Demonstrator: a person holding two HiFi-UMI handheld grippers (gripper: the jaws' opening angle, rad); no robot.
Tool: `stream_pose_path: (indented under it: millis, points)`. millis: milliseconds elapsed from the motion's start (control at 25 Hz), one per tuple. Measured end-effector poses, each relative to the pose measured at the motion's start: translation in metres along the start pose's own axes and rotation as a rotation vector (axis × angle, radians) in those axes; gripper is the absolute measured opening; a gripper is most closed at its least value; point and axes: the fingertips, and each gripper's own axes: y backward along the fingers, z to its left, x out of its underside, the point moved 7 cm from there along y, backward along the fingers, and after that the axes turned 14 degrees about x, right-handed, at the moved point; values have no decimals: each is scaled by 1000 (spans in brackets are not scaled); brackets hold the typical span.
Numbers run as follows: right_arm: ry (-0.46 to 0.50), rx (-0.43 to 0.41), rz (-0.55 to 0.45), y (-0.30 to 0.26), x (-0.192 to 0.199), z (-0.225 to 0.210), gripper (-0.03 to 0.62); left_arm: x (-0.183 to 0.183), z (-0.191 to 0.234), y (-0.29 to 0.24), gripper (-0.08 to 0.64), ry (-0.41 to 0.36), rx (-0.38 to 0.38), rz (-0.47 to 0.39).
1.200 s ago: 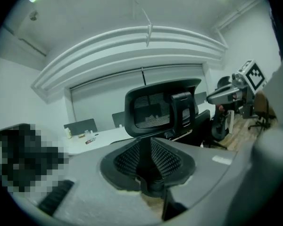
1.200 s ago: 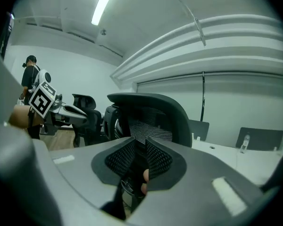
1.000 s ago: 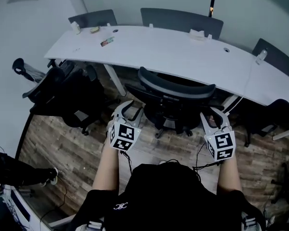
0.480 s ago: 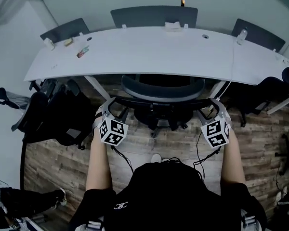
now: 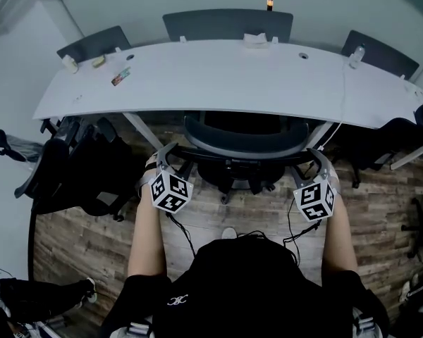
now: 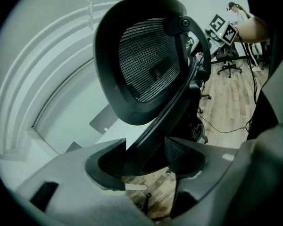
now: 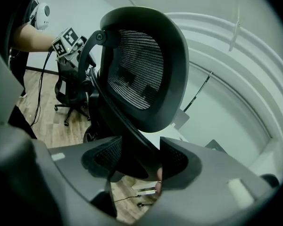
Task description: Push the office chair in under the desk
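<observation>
Wood-plank floor [image 5: 197, 210] and a curved white bench [image 5: 218, 76] fill the head view. The office chair [image 5: 243, 143] sits dead ahead, seat tucked under, back at the bench edge, with the left tool [image 5: 175, 159] and right tool [image 5: 311, 162] flanking it evenly.

Left gripper view: the jaws are wide and closing, with the chair's frame bar [image 6: 155, 126] between them (not pinched, I judge).

Right gripper view: likewise.

The white desk [image 5: 197, 83] bears a packet [image 5: 120, 77] and two small things at its left end, and a white box [image 5: 256, 39] at the back. On the wood floor [image 5: 84, 238] stand the chair [image 5: 243, 141] and a second chair [image 5: 77, 171].
</observation>
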Motion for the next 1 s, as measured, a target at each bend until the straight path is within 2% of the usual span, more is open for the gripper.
stream_pose_path:
  millis: [400,640,1000]
  points:
    - [-18,-30,-3,-7,-2,-5,262,-2,7,-2,264,18,19,-15]
    - [-30,-54,-10,-15,-2,-8,267,-4,13,-8,264,29,19,5]
    - [-24,-45,-26,-43,-16,-7,267,1,40,-20,257,39,7,-15]
